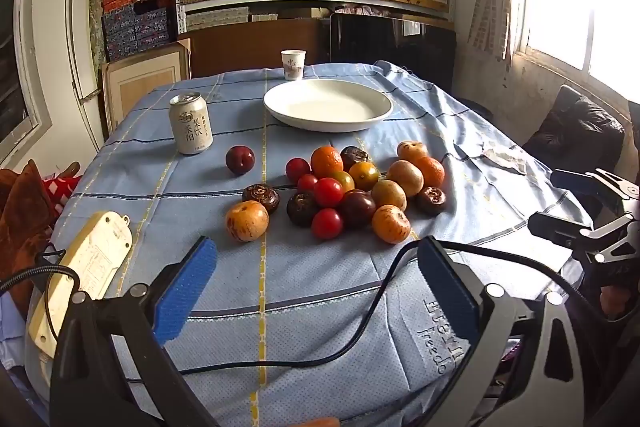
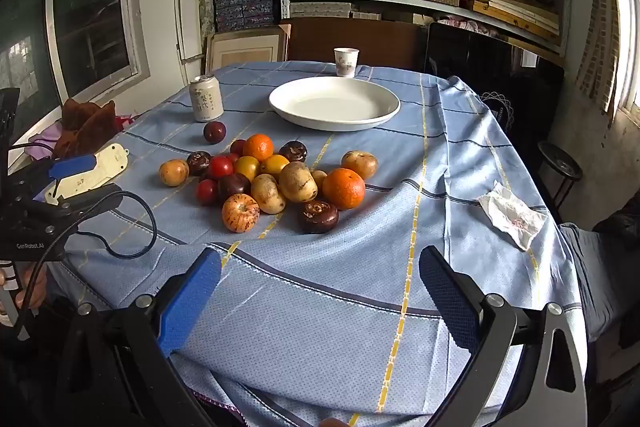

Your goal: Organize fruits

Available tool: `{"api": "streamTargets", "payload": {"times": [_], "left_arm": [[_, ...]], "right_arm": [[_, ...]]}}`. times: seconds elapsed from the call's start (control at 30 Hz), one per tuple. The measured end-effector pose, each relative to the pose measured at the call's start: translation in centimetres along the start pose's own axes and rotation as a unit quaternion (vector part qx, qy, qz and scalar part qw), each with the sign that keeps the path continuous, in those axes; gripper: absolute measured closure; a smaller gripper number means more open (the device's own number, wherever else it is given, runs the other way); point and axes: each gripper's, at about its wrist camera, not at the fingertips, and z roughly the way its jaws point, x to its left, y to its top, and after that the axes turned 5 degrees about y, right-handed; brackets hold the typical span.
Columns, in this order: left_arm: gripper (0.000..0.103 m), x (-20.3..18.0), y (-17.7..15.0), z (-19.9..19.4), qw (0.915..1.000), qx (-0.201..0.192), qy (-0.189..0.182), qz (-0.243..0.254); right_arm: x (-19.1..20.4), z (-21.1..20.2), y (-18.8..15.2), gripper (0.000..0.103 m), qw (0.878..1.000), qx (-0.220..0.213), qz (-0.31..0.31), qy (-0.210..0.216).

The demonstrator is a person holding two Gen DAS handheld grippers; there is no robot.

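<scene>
left wrist view, fruits heaped red, orange, tan, dark, possibly plums, both grippers' fingers wide, empty

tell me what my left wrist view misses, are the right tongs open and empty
Observer: Yes. The right wrist view shows the right tongs spread wide, with only tablecloth between them.
Operator: anything beside the table on that side
Observer: A black round stool stands on the floor past the right edge, beyond the crumpled tissue.
Operator: which fruit sits nearest those tongs
Observer: From that camera, a dark brown fruit is closest. It lies just in front of the big orange.
</scene>
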Motion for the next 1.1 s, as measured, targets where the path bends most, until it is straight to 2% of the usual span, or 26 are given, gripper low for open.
{"api": "streamTargets", "payload": {"times": [1.1], "left_arm": [[0.004,0.02,-0.29,0.57,1.0,0.007,0.004,0.005]], "right_arm": [[0.25,0.2,-0.13,0.003,1.0,0.004,0.001,0.0]]}}
